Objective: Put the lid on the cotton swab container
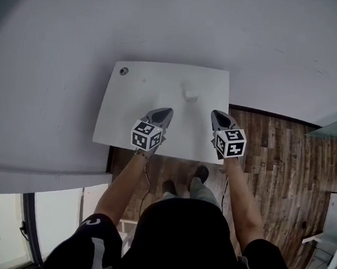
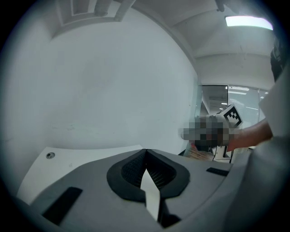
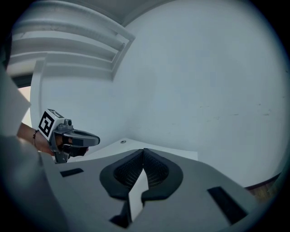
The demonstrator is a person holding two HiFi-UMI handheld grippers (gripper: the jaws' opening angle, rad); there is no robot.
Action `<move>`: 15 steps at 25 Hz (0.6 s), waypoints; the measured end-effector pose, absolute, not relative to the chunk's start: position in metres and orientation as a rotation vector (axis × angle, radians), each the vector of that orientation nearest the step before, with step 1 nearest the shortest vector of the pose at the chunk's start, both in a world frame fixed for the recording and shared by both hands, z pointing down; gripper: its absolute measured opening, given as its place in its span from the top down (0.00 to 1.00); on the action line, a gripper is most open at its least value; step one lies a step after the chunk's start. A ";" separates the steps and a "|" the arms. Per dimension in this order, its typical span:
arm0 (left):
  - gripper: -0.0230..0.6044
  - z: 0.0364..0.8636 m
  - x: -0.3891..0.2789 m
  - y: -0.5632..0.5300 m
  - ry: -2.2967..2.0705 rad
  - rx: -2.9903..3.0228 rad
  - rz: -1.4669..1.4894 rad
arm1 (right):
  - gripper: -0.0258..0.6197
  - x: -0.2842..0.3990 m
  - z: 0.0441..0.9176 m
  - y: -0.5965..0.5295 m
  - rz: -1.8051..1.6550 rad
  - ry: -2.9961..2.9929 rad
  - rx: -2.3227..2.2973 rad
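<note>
Now, table edge at left: the white table (image 1: 118,118) stands against a pale wall (image 1: 53,46), with a small round grommet hole (image 1: 123,71) in its far left corner.
Left gripper: the left gripper (image 1: 168,111) has its jaws pressed together with nothing between them. It hangs over the near part of the table, pointing forward and slightly down.
Task's thing: the cotton swab container (image 1: 189,95) is a small pale thing on the tabletop towards the middle, apart from both grippers.
Key relation: the container lies ahead of both grippers and between their lines, forward and right of the left one, forward and left of the right one. Neither is clearly nearer.
Long axis: too small to tell.
Lid: I cannot tell it apart from the container at this size, nor whether it is already on.
Right gripper: the right gripper (image 1: 216,113) is likewise closed and empty, level with its partner.
Judgement: both jaws must open before anything is taken.
Room at right: a wooden floor (image 1: 274,154) runs past the table's right edge.
</note>
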State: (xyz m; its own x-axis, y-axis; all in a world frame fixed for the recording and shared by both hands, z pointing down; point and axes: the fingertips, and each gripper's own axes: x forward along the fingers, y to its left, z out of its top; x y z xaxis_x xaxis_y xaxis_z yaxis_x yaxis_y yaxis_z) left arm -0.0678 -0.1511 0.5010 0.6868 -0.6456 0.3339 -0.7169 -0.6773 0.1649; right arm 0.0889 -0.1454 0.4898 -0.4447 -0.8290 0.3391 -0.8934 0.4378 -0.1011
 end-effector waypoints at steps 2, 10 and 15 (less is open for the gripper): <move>0.92 0.498 -0.061 -0.162 -1.110 2.614 0.373 | 0.94 0.095 0.489 -0.161 0.387 -2.474 1.470; 0.92 0.501 -0.037 -0.200 -1.208 2.569 0.402 | 0.94 0.126 0.499 -0.211 0.412 -2.524 1.377; 0.92 0.503 -0.032 -0.208 -1.271 2.536 0.403 | 0.94 0.138 0.506 -0.229 0.431 -2.549 1.336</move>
